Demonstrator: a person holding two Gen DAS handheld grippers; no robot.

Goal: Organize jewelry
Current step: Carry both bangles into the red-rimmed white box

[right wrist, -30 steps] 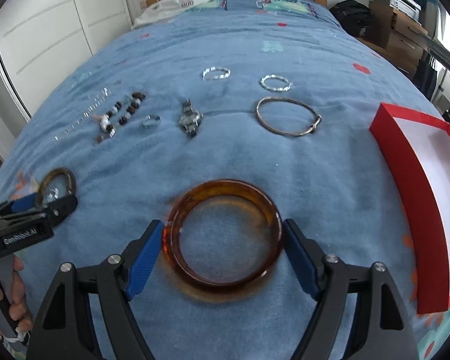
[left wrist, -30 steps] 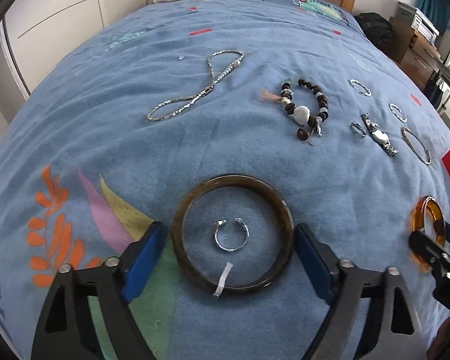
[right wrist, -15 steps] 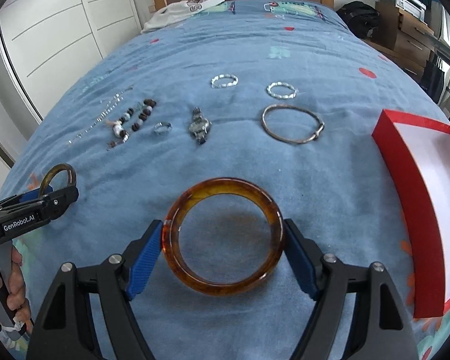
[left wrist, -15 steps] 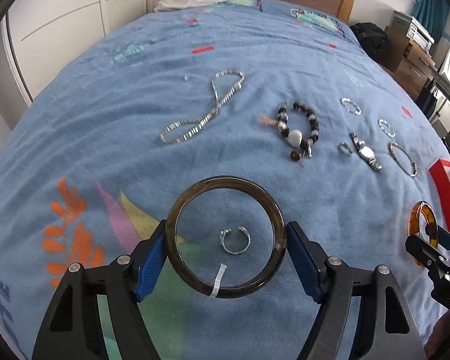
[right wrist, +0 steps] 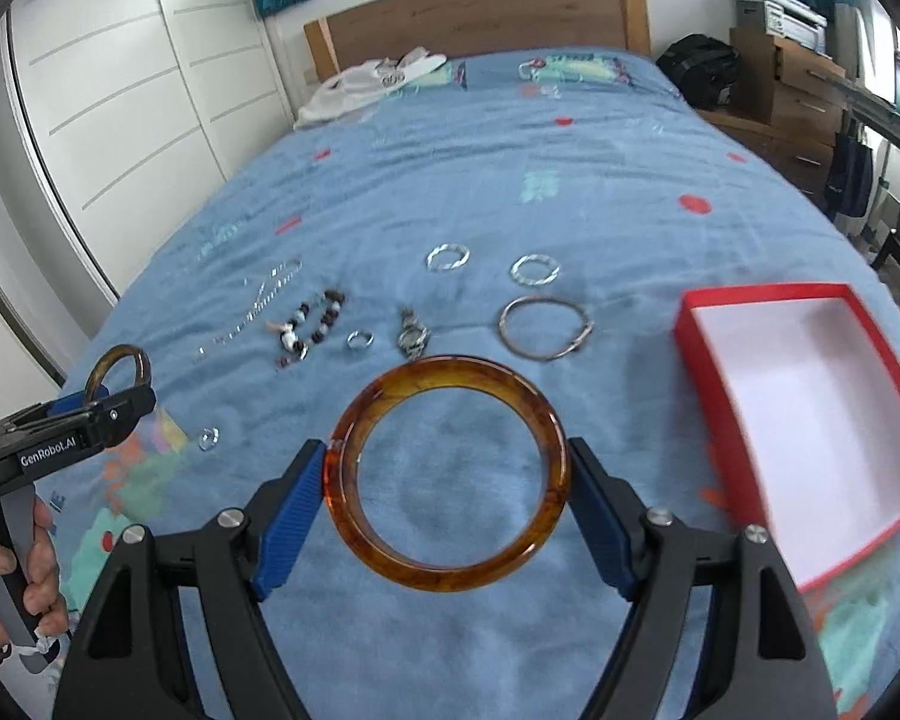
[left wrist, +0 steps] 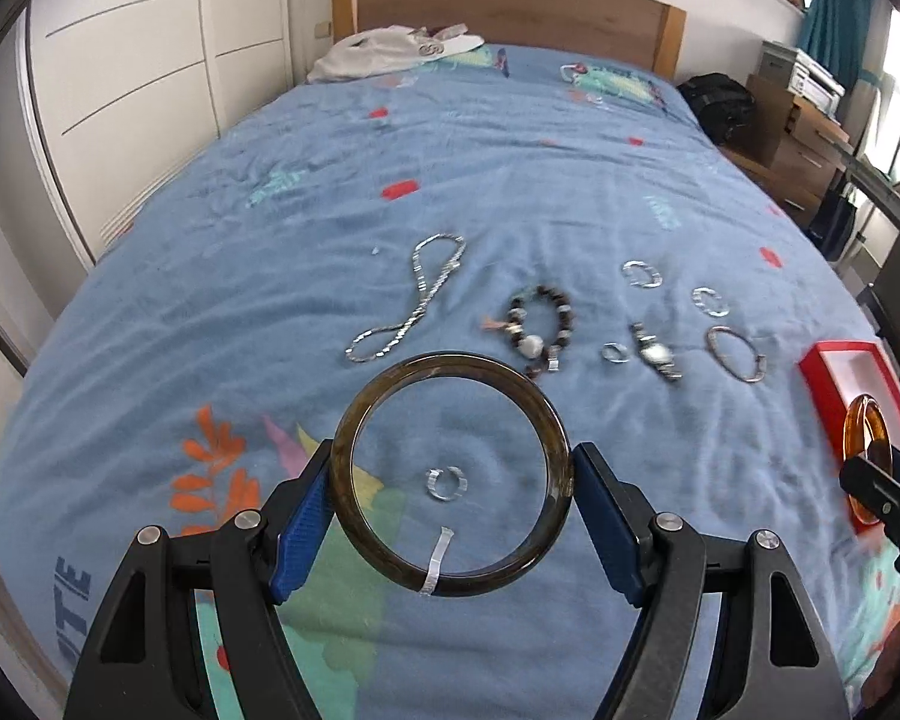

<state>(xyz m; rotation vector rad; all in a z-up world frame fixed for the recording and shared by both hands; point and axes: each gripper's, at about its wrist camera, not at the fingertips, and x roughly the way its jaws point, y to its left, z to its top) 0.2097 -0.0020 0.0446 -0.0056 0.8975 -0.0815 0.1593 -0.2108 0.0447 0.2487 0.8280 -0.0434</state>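
- Two bangles are up off the bed point(left wrist: 210, 312), one pinched across its width in each tool.
- Left gripper point(left wrist: 450, 489): ribbed blue pads press both sides of the dark bangle point(left wrist: 378, 552), a smooth, glossy, brown-olive hoop with a thin white tag point(left wrist: 437, 558) looped round its near edge.
- Right gripper point(right wrist: 447, 477): the same pads clamp the amber bangle point(right wrist: 450, 576), a translucent, mottled orange-brown ring, thick and rounded.
- Seen through the dark bangle, a small open silver ring point(left wrist: 447, 483) lies on the blanket; its shape is blurred.
- Farther off on the soft, wrinkled blue cover lies the rest: a twisted silver chain point(left wrist: 414, 300) at far left, a bead bracelet point(left wrist: 537, 327) of dark and pale beads, a small band point(right wrist: 360, 339), a metal watch point(right wrist: 413, 336), a thin wire bangle point(right wrist: 543, 327), and two small silver hoops point(right wrist: 447, 256) beyond them.
- Red box point(right wrist: 810, 420) sits at right, square, open, white inside; the right view's edge blurs its near corner.
- Fine detail of the chain and beads is hard to make out in the right view.
- At the right edge of the left view, only part of the amber bangle shows, edge-on.
- White cloth point(right wrist: 372, 81) lies crumpled by the wooden headboard point(right wrist: 480, 15).
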